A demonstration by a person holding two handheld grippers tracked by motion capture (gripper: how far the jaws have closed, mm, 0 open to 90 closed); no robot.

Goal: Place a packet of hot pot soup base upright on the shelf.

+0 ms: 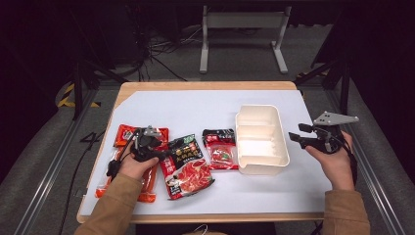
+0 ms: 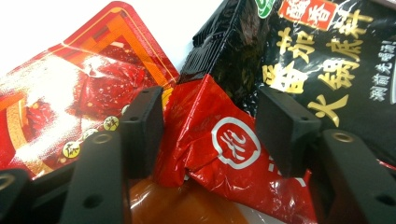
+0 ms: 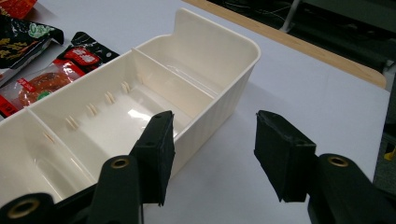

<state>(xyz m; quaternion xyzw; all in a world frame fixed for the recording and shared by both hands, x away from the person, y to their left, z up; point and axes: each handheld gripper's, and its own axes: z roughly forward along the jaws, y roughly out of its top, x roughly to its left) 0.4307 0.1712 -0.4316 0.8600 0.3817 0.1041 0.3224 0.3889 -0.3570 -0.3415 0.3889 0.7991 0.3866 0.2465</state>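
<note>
Several sauce packets lie at the left of the white mat (image 1: 195, 112). My left gripper (image 1: 159, 151) is down among them. In the left gripper view its jaws (image 2: 210, 116) stand on either side of a creased red packet (image 2: 219, 149) with a white round mark, and the pads press on its crumpled fold. Beside it lie a black packet with yellow lettering (image 2: 317, 60) and a red-orange packet (image 2: 70, 93). My right gripper (image 1: 293, 132) hangs open and empty just right of the white divided bin (image 1: 281, 147), and its jaws (image 3: 212, 135) point along the bin's wall (image 3: 219, 98).
A small black-and-red packet (image 1: 220, 149) lies just left of the bin, also seen as the small packet (image 3: 51, 70). The black packet (image 1: 188, 166) reaches toward the front. A red-orange packet (image 1: 125, 133) lies at the far left. The table's wooden edge (image 1: 205, 86) borders the mat.
</note>
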